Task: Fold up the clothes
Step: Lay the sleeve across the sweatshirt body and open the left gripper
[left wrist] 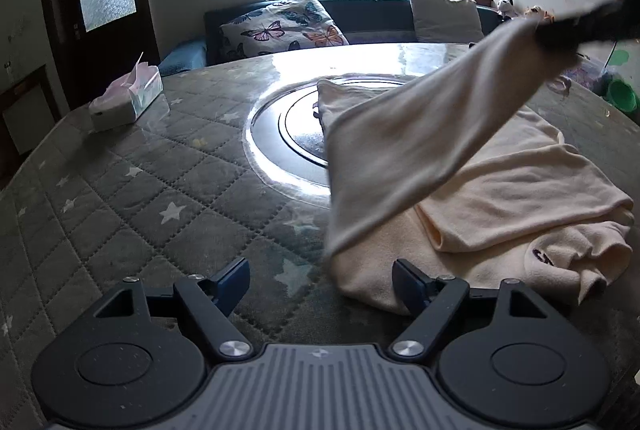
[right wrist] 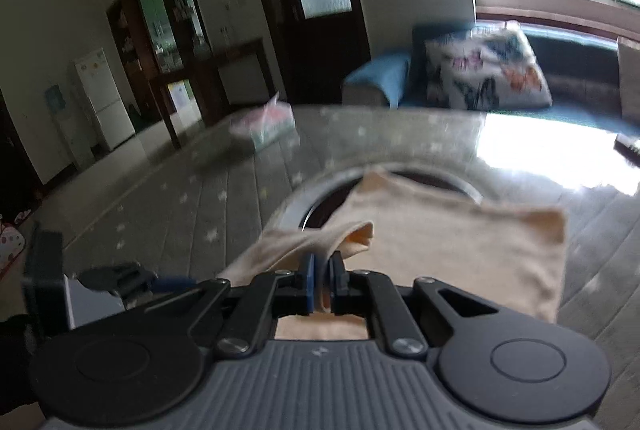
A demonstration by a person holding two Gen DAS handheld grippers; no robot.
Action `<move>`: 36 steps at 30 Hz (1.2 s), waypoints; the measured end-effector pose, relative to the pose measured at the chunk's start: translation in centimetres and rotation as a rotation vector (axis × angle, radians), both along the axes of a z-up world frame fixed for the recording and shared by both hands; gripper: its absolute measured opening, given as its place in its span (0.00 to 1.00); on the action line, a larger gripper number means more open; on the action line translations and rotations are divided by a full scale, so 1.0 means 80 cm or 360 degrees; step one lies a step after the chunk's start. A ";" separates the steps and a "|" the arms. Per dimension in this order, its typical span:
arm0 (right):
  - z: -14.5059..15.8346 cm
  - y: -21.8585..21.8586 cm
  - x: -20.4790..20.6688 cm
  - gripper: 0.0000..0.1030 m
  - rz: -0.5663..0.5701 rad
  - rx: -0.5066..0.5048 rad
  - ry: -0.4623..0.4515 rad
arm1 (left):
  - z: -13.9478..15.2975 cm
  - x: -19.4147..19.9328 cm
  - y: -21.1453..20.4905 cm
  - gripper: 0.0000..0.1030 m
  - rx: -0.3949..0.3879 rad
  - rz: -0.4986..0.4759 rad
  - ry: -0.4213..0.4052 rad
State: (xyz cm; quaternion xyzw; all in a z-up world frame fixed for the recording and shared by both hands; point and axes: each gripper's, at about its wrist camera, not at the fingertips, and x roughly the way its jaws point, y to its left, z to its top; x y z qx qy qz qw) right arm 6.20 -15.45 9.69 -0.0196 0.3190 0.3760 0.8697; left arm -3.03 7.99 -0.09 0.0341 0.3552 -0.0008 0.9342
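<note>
A cream sweatshirt lies partly folded on the round table at the right. One long part of it is lifted and stretched up to the upper right, where my right gripper holds it, blurred. My left gripper is open and empty, low over the table at the garment's near edge. In the right wrist view my right gripper is shut on a fold of the cream cloth, which hangs below it over the table.
The table has a grey quilted star cover under glass and a round turntable in the middle. A tissue box stands at the far left. A sofa with cushions is behind. Green items sit at the right edge.
</note>
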 end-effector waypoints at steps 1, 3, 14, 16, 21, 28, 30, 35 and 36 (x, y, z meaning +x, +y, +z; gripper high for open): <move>0.009 -0.007 -0.002 0.06 -0.0010 0.0001 -0.0035 | 0.000 0.000 -0.001 0.78 0.0007 0.0000 0.0001; 0.022 -0.021 -0.006 0.06 -0.0044 -0.0009 -0.0094 | 0.001 -0.002 -0.002 0.78 0.0015 -0.0004 0.0002; -0.052 -0.077 0.003 0.06 -0.0258 -0.0230 0.0125 | 0.004 -0.009 -0.006 0.78 0.0060 -0.0037 0.0014; -0.075 -0.082 0.006 0.08 -0.0286 -0.0275 0.0208 | 0.007 -0.013 -0.004 0.78 0.0069 -0.0053 0.0014; -0.086 -0.095 0.001 0.18 -0.0310 -0.0343 0.0231 | 0.022 -0.027 0.007 0.78 0.0092 -0.0072 -0.0002; -0.069 -0.093 0.005 0.18 -0.0307 -0.0288 0.0081 | 0.052 -0.022 0.006 0.77 0.0109 -0.0077 -0.0116; -0.071 -0.086 0.010 0.18 -0.0280 -0.0269 0.0076 | 0.055 -0.009 -0.002 0.74 0.0083 -0.0114 -0.0139; -0.090 -0.059 0.021 0.18 -0.0194 -0.0296 0.0102 | 0.049 0.024 -0.032 0.49 -0.0004 -0.0267 -0.0143; -0.094 -0.056 0.022 0.18 -0.0184 -0.0311 0.0104 | 0.046 0.033 -0.039 0.45 -0.0025 -0.0300 -0.0133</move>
